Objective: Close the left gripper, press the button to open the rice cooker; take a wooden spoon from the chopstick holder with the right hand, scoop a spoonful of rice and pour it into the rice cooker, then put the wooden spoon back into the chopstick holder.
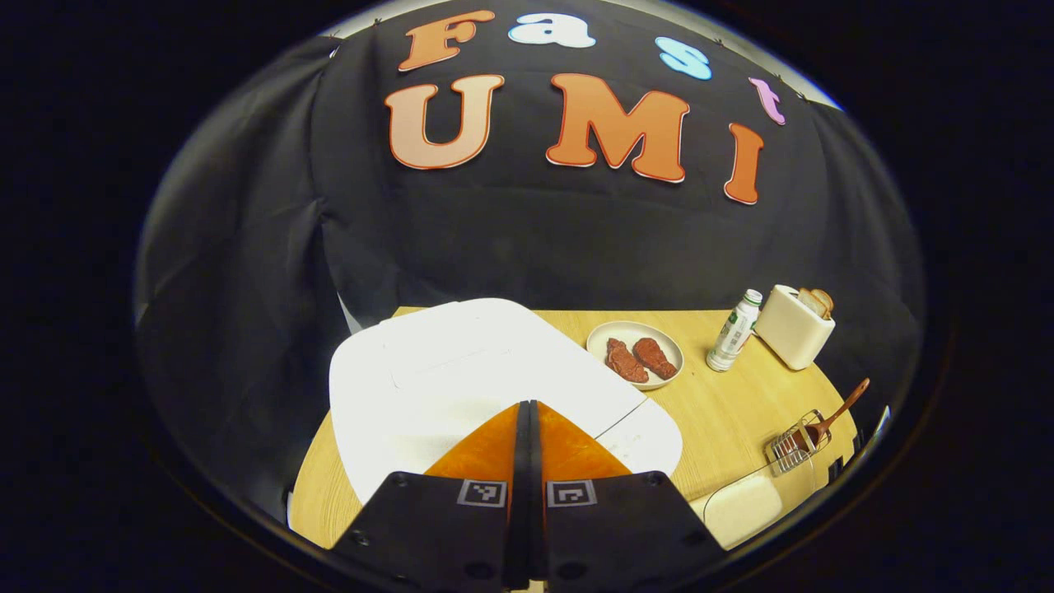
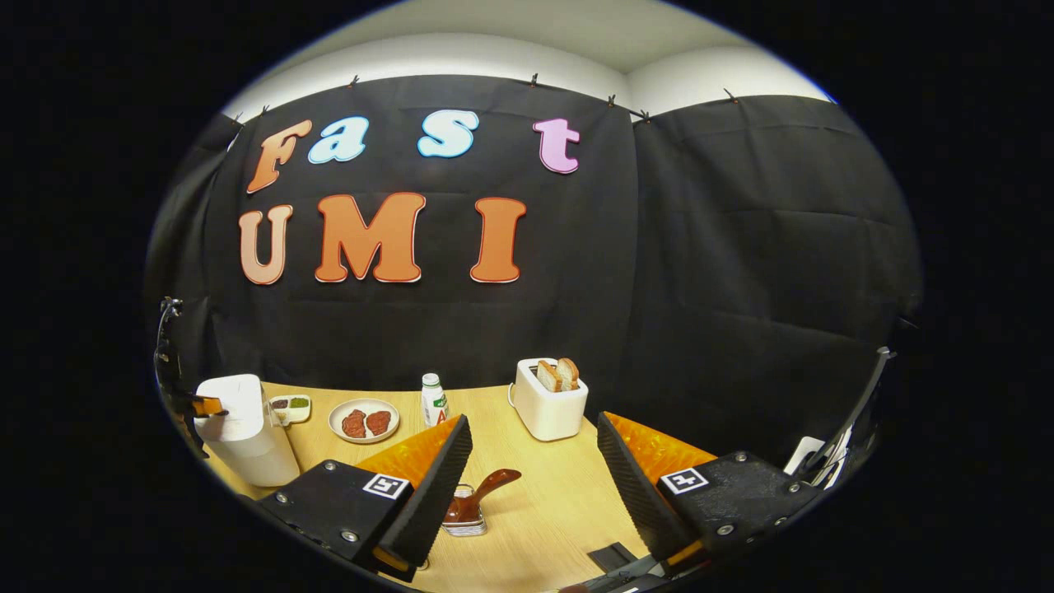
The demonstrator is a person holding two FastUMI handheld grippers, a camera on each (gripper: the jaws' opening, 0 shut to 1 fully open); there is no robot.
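In the left gripper view, my left gripper (image 1: 528,405) is shut with nothing between its fingers. Its tips sit over the front of the white rice cooker (image 1: 445,371), whose lid is down. A wooden spoon (image 1: 833,413) leans in the wire chopstick holder (image 1: 792,449) at the right, beside a white container (image 1: 741,506). My right gripper (image 2: 535,461) hangs open above the table, and the wooden spoon (image 2: 482,492) stands in the holder (image 2: 465,523) just past its left finger. Far left there, the left gripper (image 2: 206,406) is at the top of the rice cooker (image 2: 247,449).
A plate with two meat pieces (image 1: 634,356), a bottle (image 1: 733,331) and a white toaster with bread (image 1: 792,328) line the back of the wooden table (image 1: 725,403). The right gripper view also shows a small dish (image 2: 290,407) beside the plate (image 2: 363,420).
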